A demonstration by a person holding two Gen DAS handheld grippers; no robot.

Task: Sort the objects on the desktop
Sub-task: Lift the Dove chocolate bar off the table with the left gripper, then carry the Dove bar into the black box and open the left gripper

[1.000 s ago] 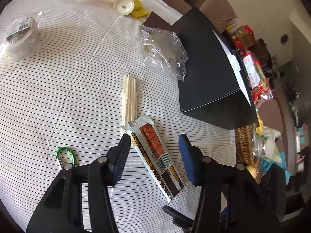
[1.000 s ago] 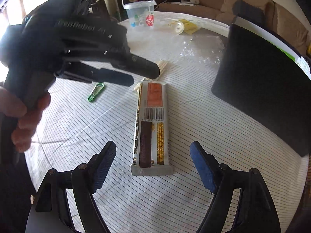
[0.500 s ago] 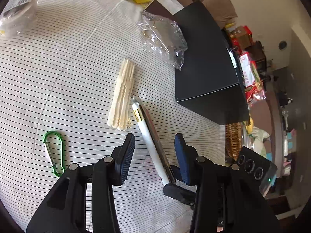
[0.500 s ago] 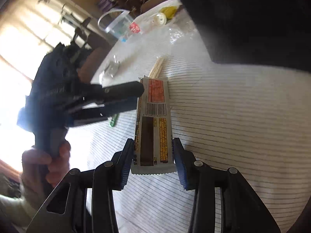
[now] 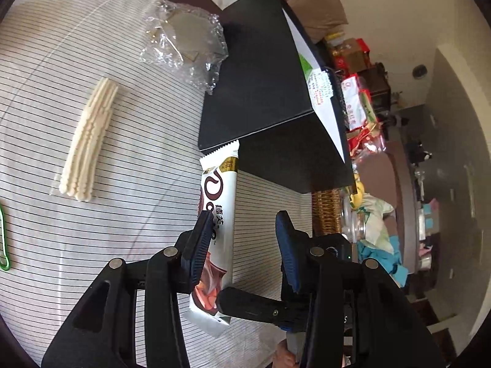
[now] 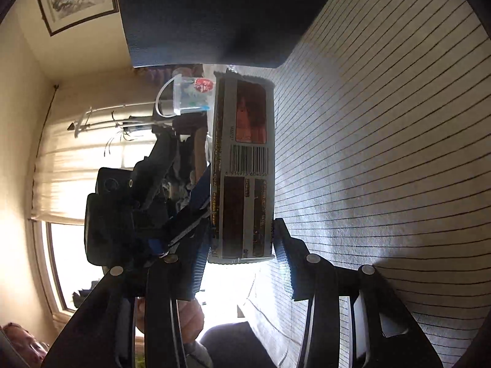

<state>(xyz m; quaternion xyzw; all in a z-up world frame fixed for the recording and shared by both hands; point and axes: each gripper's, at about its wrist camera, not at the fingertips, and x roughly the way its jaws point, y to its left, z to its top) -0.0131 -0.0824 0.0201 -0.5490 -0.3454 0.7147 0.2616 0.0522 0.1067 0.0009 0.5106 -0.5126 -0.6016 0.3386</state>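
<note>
My right gripper [image 6: 241,245] is shut on the near end of a white-wrapped snack bar [image 6: 242,159], its pads pressing both long edges. It holds the bar off the striped tablecloth [image 6: 383,153], turned with its barcode side facing the camera. In the left wrist view the same bar [image 5: 221,202] shows its white printed face, pointing at the black box [image 5: 260,92]. One of the right gripper's fingers [image 5: 251,306] grips its lower end. My left gripper [image 5: 242,239] hovers just above the bar, open. The bar runs behind its left finger and nothing is pressed between its pads.
On the cloth lie a bundle of cream sticks [image 5: 89,141], crumpled clear plastic wrap [image 5: 184,43] beside the box, and a green carabiner [image 5: 4,239] at the left edge. A clear handled tub [image 6: 187,98] stands at the far side. A person's hand [image 6: 187,316] holds the gripper.
The right gripper has closed on the snack bar, picked it up from the cloth and rolled it over. The left gripper has swung right, toward the black box.
</note>
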